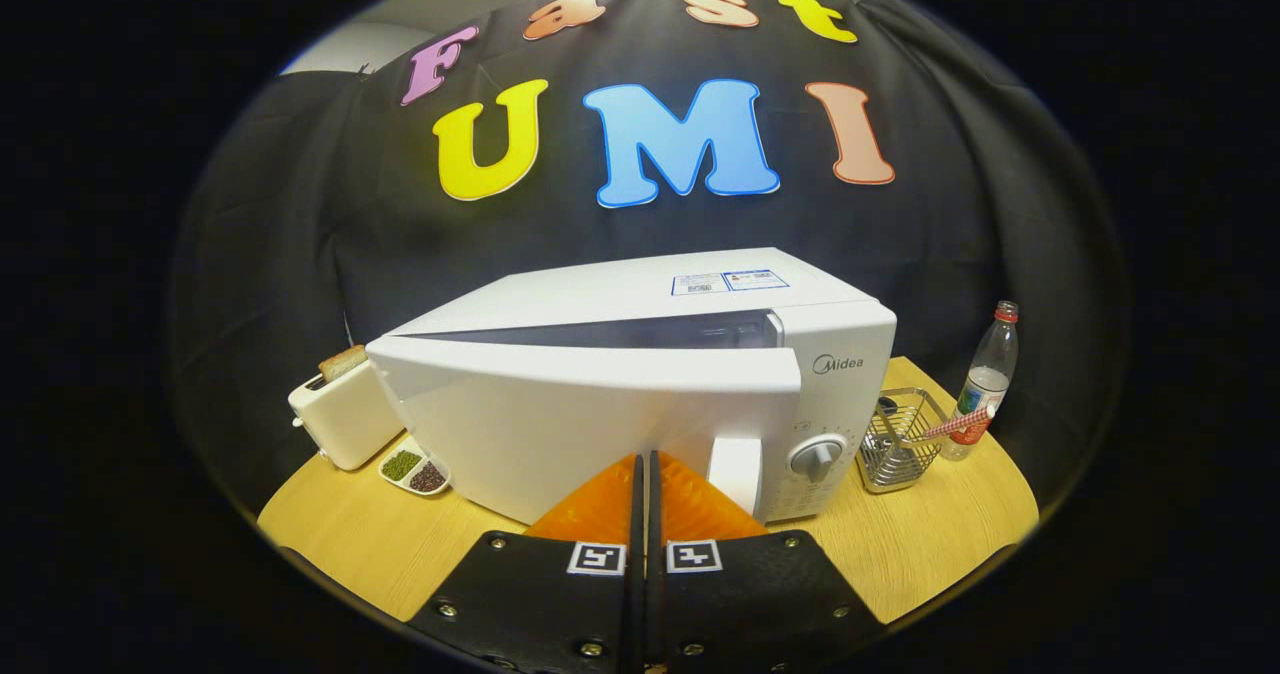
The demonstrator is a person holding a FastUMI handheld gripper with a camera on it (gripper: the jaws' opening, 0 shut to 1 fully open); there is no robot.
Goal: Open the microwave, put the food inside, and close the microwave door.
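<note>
A white microwave [700, 324] stands on the wooden table [930, 544] just ahead of my fingers. Its door [590, 424] is swung partly ajar from the right side, leaving a dark wedge-shaped gap along the top. My gripper [645, 459] is shut, its two fingers pressed together with nothing between them, their tips against or very close to the door's front near the handle [735, 472]. A round dial [818, 457] sits on the control panel to the right of the fingers.
A white toaster [345, 416] with a slice of bread in it stands left of the microwave, with a small divided dish [415, 471] of green and dark bits in front of it. To the right are a wire basket [897, 439] and a clear bottle [985, 381].
</note>
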